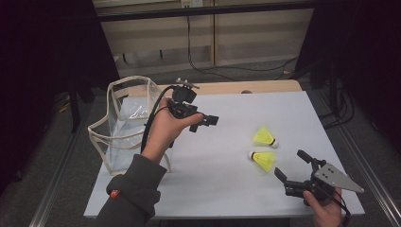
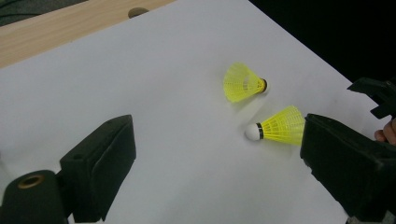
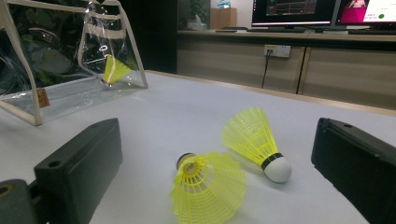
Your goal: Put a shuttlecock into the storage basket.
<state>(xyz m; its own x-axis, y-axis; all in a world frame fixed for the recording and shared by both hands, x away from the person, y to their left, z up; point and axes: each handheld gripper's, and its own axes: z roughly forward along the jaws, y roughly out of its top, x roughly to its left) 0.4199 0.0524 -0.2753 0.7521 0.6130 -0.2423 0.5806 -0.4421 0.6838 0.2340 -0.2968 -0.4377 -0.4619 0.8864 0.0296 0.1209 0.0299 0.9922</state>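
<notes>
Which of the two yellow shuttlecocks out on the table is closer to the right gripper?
The nearer shuttlecock, with its white cork pointing left in the high view, lies closest to the open right gripper. The farther shuttlecock points its cork right.

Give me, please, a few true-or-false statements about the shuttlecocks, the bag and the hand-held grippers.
1. Two yellow shuttlecocks, near and far, lie on the table. True.
2. The right hand-held gripper is shut on a shuttlecock. False: its jaws are open and hold nothing.
3. The clear bag holds a shuttlecock. True.
4. The left hand-held gripper is inside the bag. False: it is held above the table beside the bag.
</notes>
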